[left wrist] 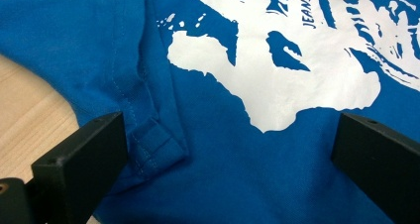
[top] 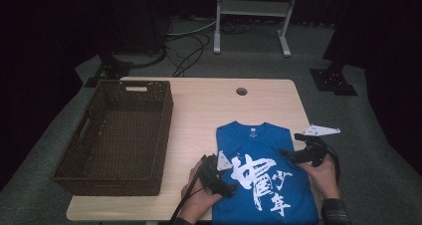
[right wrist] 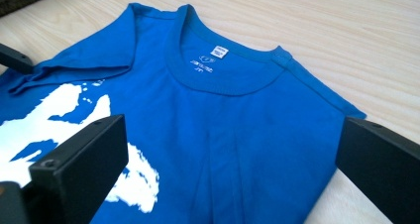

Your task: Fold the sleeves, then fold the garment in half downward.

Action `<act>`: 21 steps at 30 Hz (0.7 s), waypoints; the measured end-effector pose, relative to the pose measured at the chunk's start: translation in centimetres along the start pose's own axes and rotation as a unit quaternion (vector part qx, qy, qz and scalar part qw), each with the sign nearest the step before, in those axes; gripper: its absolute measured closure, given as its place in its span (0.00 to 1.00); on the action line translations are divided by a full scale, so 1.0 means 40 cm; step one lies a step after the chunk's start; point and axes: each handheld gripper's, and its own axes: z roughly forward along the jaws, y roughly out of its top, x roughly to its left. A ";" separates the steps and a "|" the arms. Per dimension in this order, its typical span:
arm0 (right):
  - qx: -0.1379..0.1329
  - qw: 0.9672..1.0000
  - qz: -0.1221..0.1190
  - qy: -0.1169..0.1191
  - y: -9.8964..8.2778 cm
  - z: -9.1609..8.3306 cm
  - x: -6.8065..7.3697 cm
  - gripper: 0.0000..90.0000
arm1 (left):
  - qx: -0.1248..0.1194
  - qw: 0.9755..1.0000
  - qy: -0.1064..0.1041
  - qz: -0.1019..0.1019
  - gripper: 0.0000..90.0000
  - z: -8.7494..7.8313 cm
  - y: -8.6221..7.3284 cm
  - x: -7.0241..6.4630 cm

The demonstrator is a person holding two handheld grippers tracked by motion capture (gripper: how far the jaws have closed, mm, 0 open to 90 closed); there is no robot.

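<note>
Resting at the near edge of the desk [top: 199, 93], the blue T-shirt [top: 263, 185] lay with its sleeves folded in and its white print up. The left gripper [top: 219, 177] stood wide over the tucked left sleeve [left wrist: 148, 140], gripping nothing. The right gripper [top: 298, 153] also gaped empty, beside the right shoulder. A careless pinch could catch one layer only — pulling the fold open. Farther left, the wicker basket [top: 117, 135] waited; a dragged hem might snag its rim.
</note>
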 end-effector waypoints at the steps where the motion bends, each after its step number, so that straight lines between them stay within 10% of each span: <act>1: 0.000 1.000 0.001 0.000 -0.004 -0.005 -0.001 0.00 | 0.000 1.000 0.000 0.000 0.01 0.000 0.000 0.000; 21: 0.023 0.999 -0.034 -0.007 -0.101 -0.055 0.055 0.00 | 0.001 1.000 0.000 0.000 0.01 0.000 0.000 0.000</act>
